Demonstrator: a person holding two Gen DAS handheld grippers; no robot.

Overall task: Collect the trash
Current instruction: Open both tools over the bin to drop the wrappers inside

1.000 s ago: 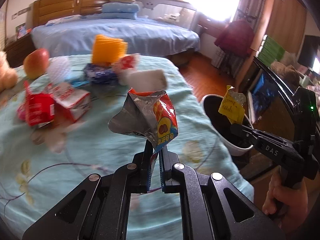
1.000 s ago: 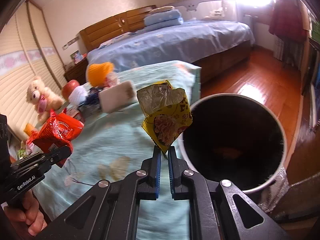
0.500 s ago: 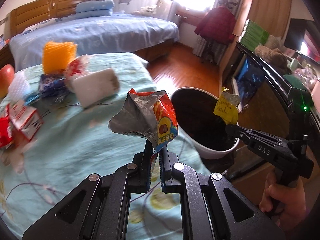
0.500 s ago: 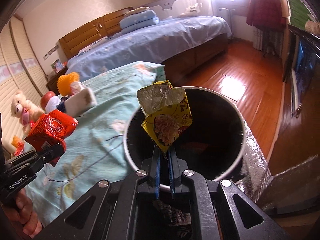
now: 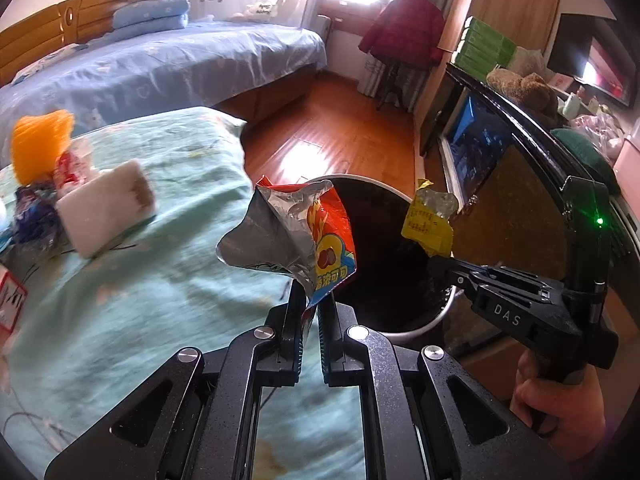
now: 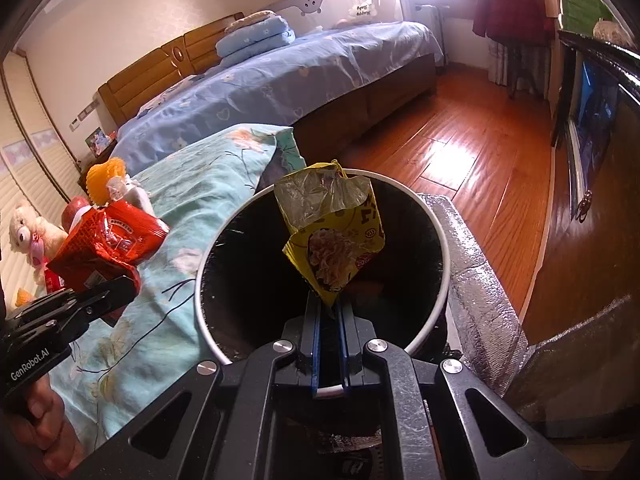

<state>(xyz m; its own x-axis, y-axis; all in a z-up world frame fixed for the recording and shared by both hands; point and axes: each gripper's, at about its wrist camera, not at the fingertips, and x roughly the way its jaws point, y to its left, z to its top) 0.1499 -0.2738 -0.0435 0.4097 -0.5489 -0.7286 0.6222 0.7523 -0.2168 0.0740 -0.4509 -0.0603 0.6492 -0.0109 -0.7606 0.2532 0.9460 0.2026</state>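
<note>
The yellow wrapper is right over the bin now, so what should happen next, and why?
Probably open the right gripper and let go. It is shut on the yellow wrapper, which hangs over the dark mouth of the trash bin, so it should drop inside. The left gripper, shut on the red wrapper, looks nearer the rim and may need to come further over.

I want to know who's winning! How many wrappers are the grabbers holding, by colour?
Red wrapper: 1, in the left gripper
Yellow wrapper: 1, in the right gripper, over the bin
Total: 2
</note>
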